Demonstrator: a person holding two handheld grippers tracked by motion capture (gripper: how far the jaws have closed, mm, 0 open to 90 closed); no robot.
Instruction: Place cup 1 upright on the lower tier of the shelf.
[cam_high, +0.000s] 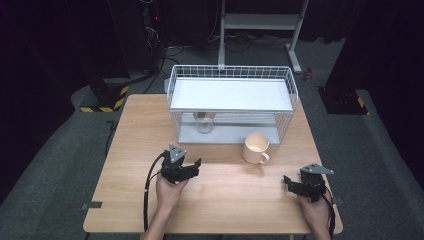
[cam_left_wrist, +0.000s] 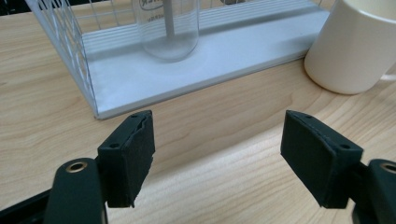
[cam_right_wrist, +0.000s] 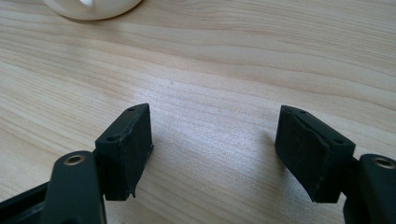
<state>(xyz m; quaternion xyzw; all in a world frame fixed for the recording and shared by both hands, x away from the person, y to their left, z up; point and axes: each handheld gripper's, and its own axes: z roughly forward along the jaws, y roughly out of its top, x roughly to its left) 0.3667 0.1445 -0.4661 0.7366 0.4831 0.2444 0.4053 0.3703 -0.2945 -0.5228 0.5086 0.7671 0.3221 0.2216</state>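
Dark room w/ grey floor; wooden table (cam_high: 220, 205) carries a white wire rack (cam_high: 231, 104) at its far edge, a clear glass (cam_high: 204, 122) on the rack's bottom shelf, and a cream mug (cam_high: 256, 148) just in front of the rack toward its right end. Left gripper (cam_high: 193, 167) sits mid-table near the front edge, jaws apart, nothing btwn them, aimed toward rack & mug. Right gripper (cam_high: 289, 182) is by the front right corner, jaws likewise apart & empty over bare wood.
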